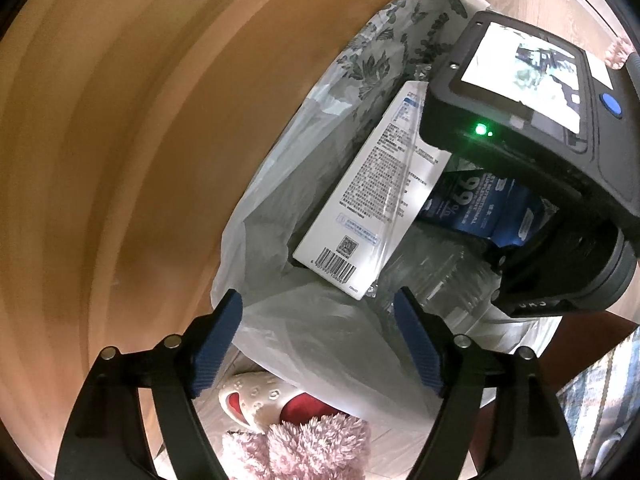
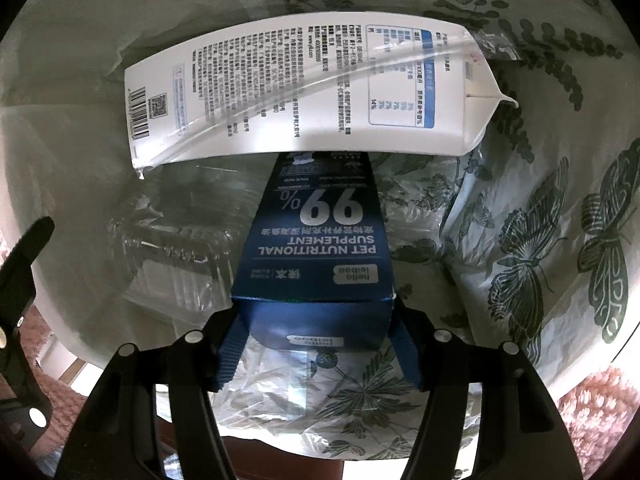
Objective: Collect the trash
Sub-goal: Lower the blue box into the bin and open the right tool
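A trash bag [image 1: 304, 344], white with a green leaf and butterfly print [image 2: 520, 240], stands open on the floor. Inside lie a white carton [image 1: 372, 200] [image 2: 304, 92] with a barcode and a crumpled clear plastic bottle [image 1: 440, 272] [image 2: 180, 248]. My right gripper [image 2: 316, 332] reaches down into the bag and is shut on the end of a dark blue pet supplement box [image 2: 316, 248] [image 1: 480, 208], a pad on either side of it. Its black body [image 1: 540, 140] covers the bag's right side. My left gripper [image 1: 318, 296] hangs open over the bag's near rim with nothing between its fingers.
A curved wooden surface [image 1: 120, 160] fills the left of the left wrist view, close to the bag. A white and red slipper [image 1: 260, 396] and a pink fluffy trouser leg [image 1: 312, 444] are just below the bag. One finger of the left gripper [image 2: 24, 264] shows at the right wrist view's left edge.
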`<act>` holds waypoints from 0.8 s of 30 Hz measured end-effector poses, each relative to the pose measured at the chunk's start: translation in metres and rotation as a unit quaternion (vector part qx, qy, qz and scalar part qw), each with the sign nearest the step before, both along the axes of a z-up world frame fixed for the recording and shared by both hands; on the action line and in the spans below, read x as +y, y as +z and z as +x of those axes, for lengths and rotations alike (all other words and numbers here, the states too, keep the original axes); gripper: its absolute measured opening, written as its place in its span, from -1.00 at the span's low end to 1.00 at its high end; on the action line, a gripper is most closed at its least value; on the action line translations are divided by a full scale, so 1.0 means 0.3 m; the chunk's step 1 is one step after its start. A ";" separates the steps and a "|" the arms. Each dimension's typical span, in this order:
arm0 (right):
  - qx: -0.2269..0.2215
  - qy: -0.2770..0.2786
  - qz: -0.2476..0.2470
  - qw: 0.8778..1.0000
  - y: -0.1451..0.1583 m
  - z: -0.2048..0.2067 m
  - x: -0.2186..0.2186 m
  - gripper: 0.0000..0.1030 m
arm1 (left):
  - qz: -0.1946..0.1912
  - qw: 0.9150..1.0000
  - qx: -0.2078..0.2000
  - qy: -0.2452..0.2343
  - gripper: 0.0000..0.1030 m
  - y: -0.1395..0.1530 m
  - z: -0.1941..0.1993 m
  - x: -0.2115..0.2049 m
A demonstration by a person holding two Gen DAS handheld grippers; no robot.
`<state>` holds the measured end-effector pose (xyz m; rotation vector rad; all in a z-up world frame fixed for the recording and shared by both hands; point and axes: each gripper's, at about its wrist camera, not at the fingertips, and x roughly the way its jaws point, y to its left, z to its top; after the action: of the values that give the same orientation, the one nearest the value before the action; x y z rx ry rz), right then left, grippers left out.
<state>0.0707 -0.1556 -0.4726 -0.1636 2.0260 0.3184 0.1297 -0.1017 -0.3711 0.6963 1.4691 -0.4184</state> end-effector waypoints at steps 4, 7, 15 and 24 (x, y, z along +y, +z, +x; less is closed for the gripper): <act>-0.004 0.001 0.012 1.000 0.065 0.002 -0.020 0.25 | -0.002 1.000 0.000 0.000 0.46 0.007 -0.005 0.000; -0.008 0.005 0.018 1.000 0.085 0.011 -0.025 0.28 | -0.003 1.000 0.000 -0.001 0.46 0.009 -0.008 0.000; -0.024 0.012 0.026 0.999 0.162 0.024 -0.044 0.33 | -0.009 1.000 0.000 0.008 0.46 0.024 -0.010 0.013; -0.044 0.003 0.041 0.998 0.268 0.037 -0.075 0.36 | -0.016 1.000 -0.006 0.012 0.46 0.058 -0.026 0.023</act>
<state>0.0817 -0.1782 -0.3922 -0.1306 1.9225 0.3901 0.1218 -0.0947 -0.3537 0.6532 1.4556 -0.4182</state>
